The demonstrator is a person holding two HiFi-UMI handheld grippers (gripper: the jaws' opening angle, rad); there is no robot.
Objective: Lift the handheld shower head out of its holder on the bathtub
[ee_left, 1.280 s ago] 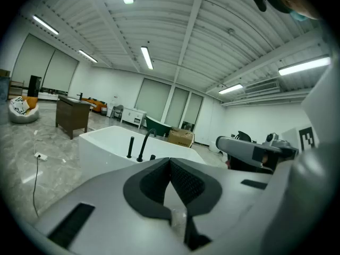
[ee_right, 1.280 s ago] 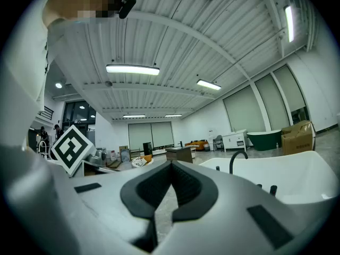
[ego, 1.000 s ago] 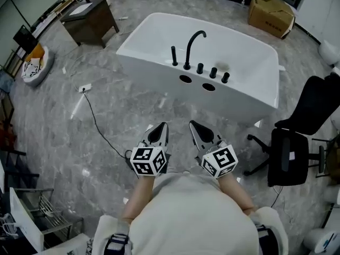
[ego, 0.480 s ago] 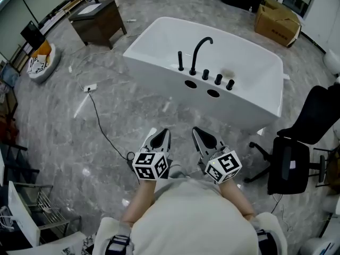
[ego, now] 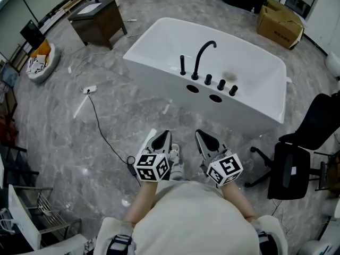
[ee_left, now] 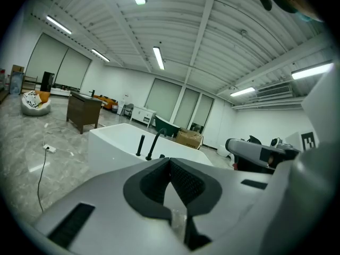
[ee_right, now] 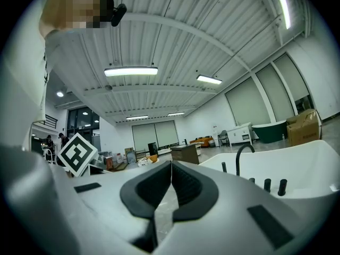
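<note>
The white bathtub (ego: pixel 159 41) stands ahead on the grey floor. On its near rim are black fittings: the handheld shower head (ego: pixel 183 65) upright in its holder at the left, an arched spout (ego: pixel 204 54) and three knobs (ego: pixel 221 84). My left gripper (ego: pixel 163 136) and right gripper (ego: pixel 200 135) hang side by side well short of the tub, both shut with nothing in them. The left gripper view shows the closed jaws (ee_left: pixel 170 161) with the shower head (ee_left: pixel 141 145) far off. From the right gripper (ee_right: pixel 171 163), the shower head (ee_right: pixel 223 167) is small beside the spout (ee_right: pixel 241 158).
A brown cabinet (ego: pixel 98 20) stands at the far left and a cardboard box (ego: pixel 280 19) at the far right. A black office chair (ego: pixel 297 163) is right of me. A cable with a power strip (ego: pixel 87 89) runs across the floor on the left.
The tub has come a little nearer and shifted right in the head view as the person stepped forward. Both grippers stay shut, side by side.
</note>
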